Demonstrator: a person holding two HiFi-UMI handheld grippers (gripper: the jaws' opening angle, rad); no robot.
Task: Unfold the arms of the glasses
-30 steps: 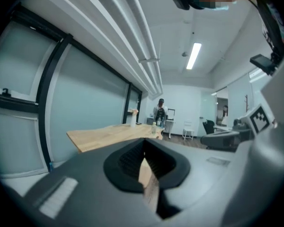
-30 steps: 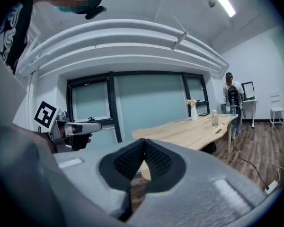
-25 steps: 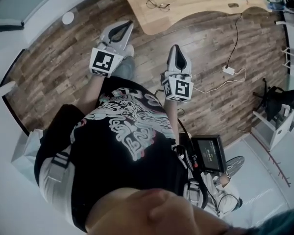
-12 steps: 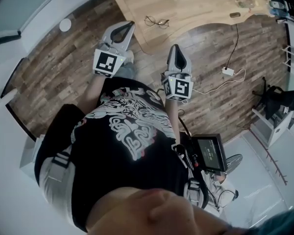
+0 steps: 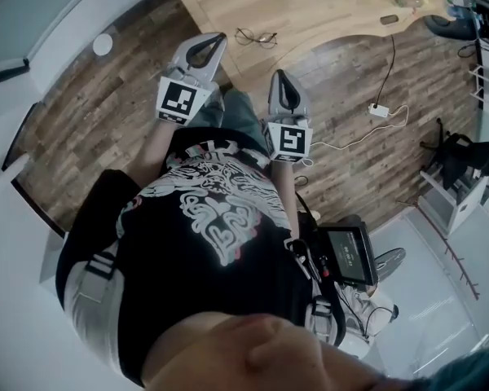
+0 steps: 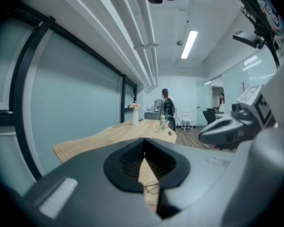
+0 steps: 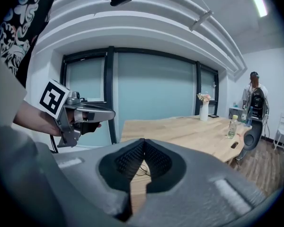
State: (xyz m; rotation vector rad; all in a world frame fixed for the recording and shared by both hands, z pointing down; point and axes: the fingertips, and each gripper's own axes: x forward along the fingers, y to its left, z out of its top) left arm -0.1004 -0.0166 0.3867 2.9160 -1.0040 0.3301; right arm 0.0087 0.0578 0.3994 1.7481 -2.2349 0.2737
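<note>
The glasses (image 5: 257, 37) lie on the desk (image 5: 334, 6) near its lower left edge, at the top centre of the head view. They are too small there to tell whether the arms are folded. Nothing touches them.

The left hand-held gripper (image 5: 218, 39) is in the upper left-centre of the head view. It points up and to the right, with its tips at the desk's edge, just left of the glasses and apart from them. In the left gripper view its jaws are pressed together at the tips with nothing between them. Through the hollow below the tips a strip of desk shows, with the glasses lying on it.

The right hand-held gripper (image 5: 279, 76) is just right of centre in the head view and lower than the left one. It is over the wood floor (image 5: 106, 112) and points up toward the desk's edge, below the glasses and short of them. In the right gripper view its jaws also meet at the tips and pinch nothing. The glasses show small through the hollow, on the near end of the desk. The left hand-held gripper appears at the left of that view, held in a hand (image 7: 35, 119).

Farther along the desk stand a vase (image 7: 203, 109) with flowers and a bottle (image 7: 233, 126). A person (image 7: 253, 96) stands beyond the far end. At the right of the head view a power strip (image 5: 379, 110) lies on the floor with its cable running up to the desk. A small screen (image 5: 348, 255) hangs at the wearer's waist.
</note>
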